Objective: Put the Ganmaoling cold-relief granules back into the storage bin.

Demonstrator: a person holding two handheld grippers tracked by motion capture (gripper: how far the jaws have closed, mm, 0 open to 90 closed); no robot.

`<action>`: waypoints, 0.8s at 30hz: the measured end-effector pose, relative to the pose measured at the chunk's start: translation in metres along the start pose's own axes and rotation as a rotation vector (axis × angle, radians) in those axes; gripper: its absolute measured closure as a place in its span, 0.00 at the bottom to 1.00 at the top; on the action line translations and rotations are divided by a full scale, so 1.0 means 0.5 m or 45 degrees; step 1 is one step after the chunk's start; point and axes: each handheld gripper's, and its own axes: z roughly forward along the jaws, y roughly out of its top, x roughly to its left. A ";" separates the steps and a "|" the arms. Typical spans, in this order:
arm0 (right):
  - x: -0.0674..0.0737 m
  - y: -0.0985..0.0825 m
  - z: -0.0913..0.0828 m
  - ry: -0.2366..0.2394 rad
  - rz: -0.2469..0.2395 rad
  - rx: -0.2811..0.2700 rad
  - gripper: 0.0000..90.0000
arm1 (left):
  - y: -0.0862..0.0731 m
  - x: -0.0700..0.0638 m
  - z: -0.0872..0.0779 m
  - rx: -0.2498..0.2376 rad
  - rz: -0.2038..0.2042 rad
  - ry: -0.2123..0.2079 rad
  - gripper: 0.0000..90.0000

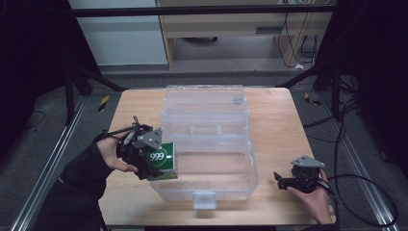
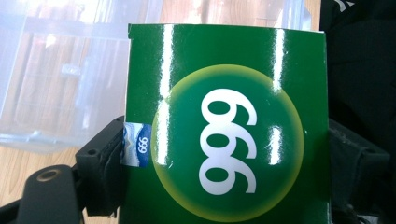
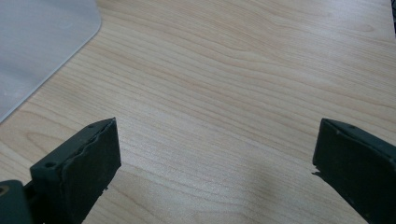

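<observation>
A green box [image 1: 162, 160] printed with "999" in white is held at the left rim of the clear plastic bin [image 1: 211, 190], with my left gripper [image 1: 144, 161] shut on its sides. In the left gripper view the green box [image 2: 224, 126] stands between both black jaws, and the clear bin [image 2: 60, 84] lies beyond it at the left. My right gripper [image 1: 279, 180] rests on the table right of the bin, jaws pointing toward it. In the right gripper view my right gripper [image 3: 215, 168] stands wide open over bare wood, with a corner of the bin [image 3: 37, 46] at the upper left.
The wooden table [image 1: 279, 125] carries the open bin with its clear lid [image 1: 204, 103] folded back toward the far side. Dark metal frame legs stand beyond the table. Cables [image 1: 365, 192] trail off the right edge onto the floor.
</observation>
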 end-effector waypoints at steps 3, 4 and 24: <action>0.001 0.000 -0.001 0.006 0.003 0.001 0.01 | 0.008 0.004 0.010 0.009 0.015 -0.009 0.16; 0.001 0.000 -0.001 0.006 0.003 0.001 0.01 | 0.008 0.004 0.010 0.009 0.015 -0.009 0.16; 0.003 -0.003 0.002 0.015 -0.018 0.012 0.01 | -0.011 0.007 0.075 0.049 -0.008 -0.042 0.16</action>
